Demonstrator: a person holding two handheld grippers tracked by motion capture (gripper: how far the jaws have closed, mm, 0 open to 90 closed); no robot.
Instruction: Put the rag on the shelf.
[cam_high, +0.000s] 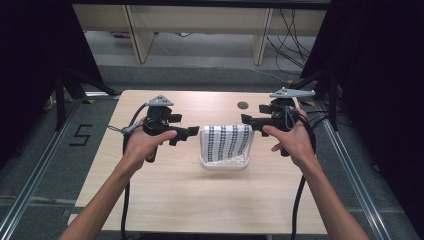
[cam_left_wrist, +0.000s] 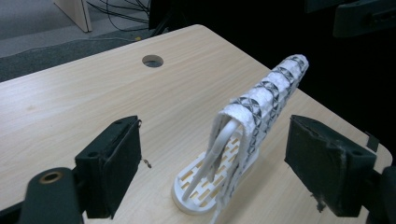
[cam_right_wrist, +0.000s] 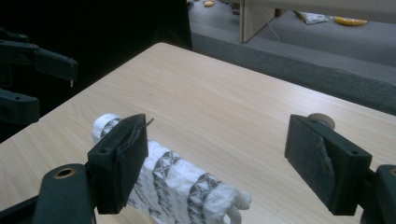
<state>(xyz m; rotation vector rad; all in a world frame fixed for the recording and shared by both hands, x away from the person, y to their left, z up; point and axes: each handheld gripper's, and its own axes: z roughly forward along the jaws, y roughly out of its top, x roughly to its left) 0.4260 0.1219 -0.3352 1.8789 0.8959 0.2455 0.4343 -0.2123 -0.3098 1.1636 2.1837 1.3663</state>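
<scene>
White rack (cam_high: 224, 162) in the middle of the wooden desk (cam_high: 165, 190), with a black-and-white patterned cloth (cam_high: 227, 141) hung over its hoop. Left tool (cam_high: 187, 134) just left of the cloth, jaws spread wide (rack end seen between them, not touched). Right tool (cam_high: 248, 120) at the cloth's top right corner, jaws spread wide too, holding nothing. Round hole (cam_high: 243, 105) farther back in the desk.
</scene>
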